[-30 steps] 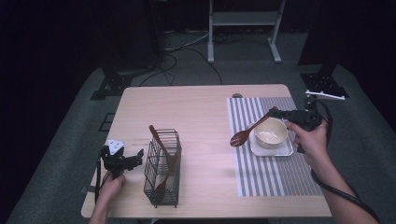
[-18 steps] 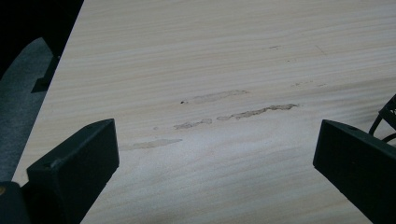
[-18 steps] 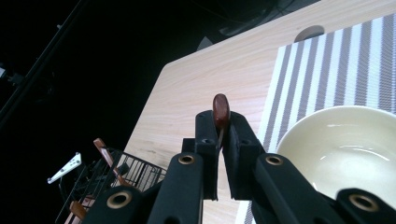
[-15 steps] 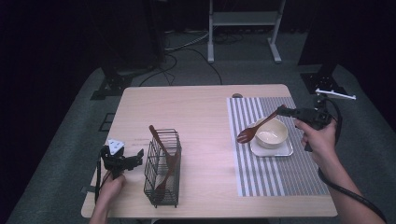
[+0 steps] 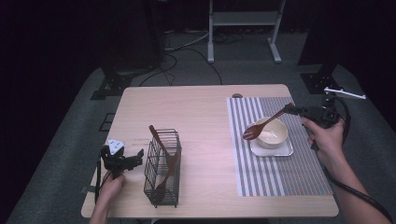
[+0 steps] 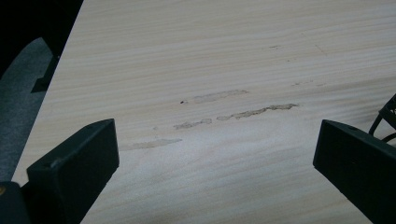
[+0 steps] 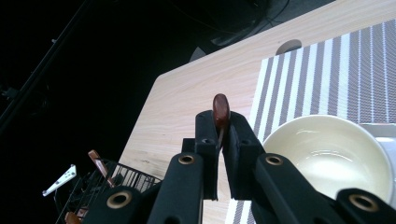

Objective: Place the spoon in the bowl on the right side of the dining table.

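Here your right gripper point(image 5: 295, 110), clamped on the dark wooden spoon point(image 5: 263, 125), points its bowl toward eight o'clock over the round cream ceramic bowl point(image 5: 273, 134).

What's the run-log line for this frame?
right tongs: shut on wooden spoon | spoon: over bowl | left tongs: open, empty

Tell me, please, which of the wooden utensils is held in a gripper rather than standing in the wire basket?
The wooden spoon over the bowl: the right gripper clamps its handle. The other wooden utensils stand in the wire basket, ungripped.
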`<state>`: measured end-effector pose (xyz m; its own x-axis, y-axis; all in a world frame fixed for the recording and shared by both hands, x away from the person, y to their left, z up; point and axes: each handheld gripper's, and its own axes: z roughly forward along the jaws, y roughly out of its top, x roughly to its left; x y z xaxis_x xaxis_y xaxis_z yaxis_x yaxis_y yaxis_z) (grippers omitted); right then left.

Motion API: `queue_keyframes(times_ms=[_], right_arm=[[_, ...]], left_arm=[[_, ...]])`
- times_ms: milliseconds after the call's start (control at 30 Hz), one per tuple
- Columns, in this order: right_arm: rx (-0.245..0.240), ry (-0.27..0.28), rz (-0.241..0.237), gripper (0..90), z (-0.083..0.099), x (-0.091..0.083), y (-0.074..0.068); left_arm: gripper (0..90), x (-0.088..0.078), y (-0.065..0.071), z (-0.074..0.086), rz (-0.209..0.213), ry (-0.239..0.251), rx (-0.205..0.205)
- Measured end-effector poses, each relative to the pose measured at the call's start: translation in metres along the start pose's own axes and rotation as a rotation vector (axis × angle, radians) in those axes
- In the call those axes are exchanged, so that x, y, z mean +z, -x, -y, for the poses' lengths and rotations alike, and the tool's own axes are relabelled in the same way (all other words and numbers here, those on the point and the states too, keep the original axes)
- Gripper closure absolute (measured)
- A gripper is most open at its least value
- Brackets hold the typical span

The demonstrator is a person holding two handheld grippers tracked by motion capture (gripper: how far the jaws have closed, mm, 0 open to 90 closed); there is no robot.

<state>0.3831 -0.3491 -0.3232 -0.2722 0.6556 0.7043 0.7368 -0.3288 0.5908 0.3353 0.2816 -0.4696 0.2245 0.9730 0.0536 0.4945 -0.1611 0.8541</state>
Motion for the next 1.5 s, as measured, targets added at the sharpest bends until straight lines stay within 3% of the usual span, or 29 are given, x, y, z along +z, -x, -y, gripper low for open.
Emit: queue_keyframes(times_ms=[933,1500], right_arm=[[0.05,0.064,0.068,84.1,-0.012,-0.02,0.023],[0.098,0.105,0.119,84.1,-0.01,-0.027,0.049]], left_arm=[[0.0,0.0,0.0,0.0,0.001,0.001,0.004],[0.0,0.0,0.0,0.0,0.001,0.002,0.001]])
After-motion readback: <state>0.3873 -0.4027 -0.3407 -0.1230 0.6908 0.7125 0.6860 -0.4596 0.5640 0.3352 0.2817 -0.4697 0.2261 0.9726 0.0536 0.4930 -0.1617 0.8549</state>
